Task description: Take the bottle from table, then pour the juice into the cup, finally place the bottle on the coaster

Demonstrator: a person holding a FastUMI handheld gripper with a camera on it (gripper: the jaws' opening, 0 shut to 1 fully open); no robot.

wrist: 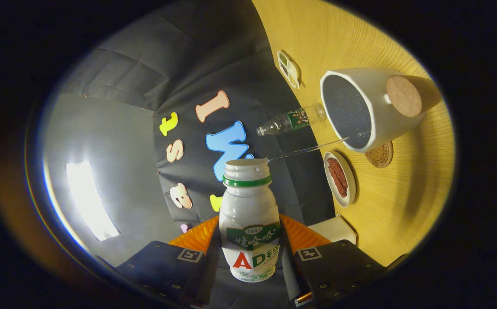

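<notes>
Currently: gripper [250, 257] fingers clamped on tilted bottle [250, 214], thin juice stream [308, 149] into white cup [381, 124].

The white ceramic cup [370, 107], a clear plastic bottle [293, 121] and a white plate [339, 178] crowd together. Bare yellow wooden table [407, 201] lies open beside them.

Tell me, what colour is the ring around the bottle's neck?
Green. The ring sits just under the open mouth of the white bottle in the gripper view.
</notes>
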